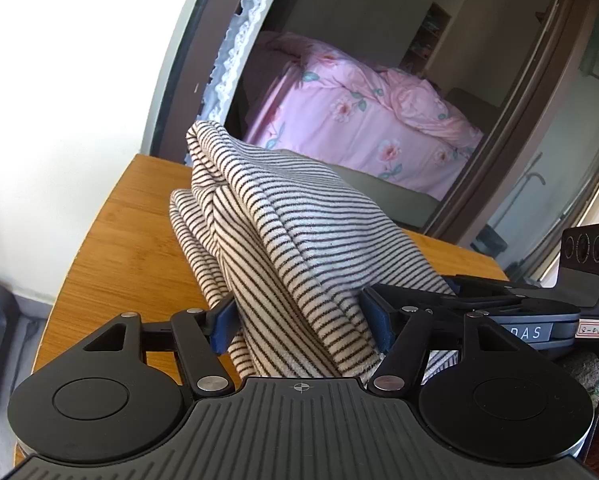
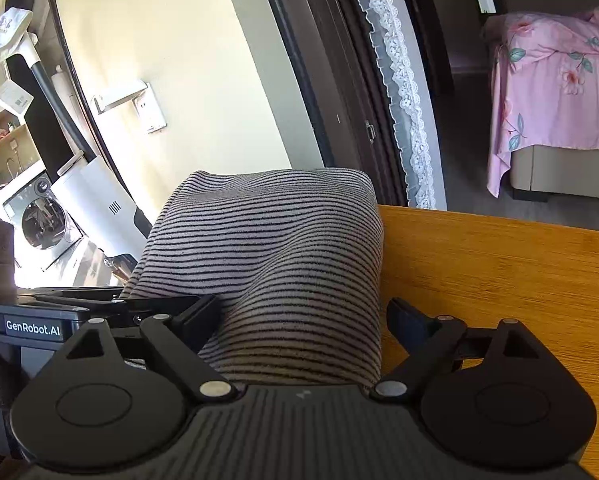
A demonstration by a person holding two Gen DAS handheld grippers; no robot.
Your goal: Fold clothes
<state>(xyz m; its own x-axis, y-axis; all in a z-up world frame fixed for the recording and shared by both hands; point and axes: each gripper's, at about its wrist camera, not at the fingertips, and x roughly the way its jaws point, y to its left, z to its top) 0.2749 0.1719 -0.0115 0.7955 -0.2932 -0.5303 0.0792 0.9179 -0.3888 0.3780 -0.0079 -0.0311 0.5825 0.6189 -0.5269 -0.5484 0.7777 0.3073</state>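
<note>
A cream garment with thin dark stripes (image 1: 275, 236) lies bunched in thick folds on a wooden table (image 1: 119, 248). My left gripper (image 1: 299, 320) has its two fingers on either side of a thick bundle of this cloth and presses it. In the right wrist view the same striped garment (image 2: 275, 248) humps up between the fingers of my right gripper (image 2: 303, 320). The left finger touches the cloth; the right finger (image 2: 409, 322) stands a little clear of it. The right gripper's body shows in the left wrist view (image 1: 539, 330).
The table's (image 2: 499, 280) far edge faces a doorway with a lace curtain (image 2: 403, 80). Beyond it stands a bed with a pink floral cover (image 1: 363, 120). A washing machine (image 2: 43, 224) and a white appliance (image 2: 95, 196) stand at left.
</note>
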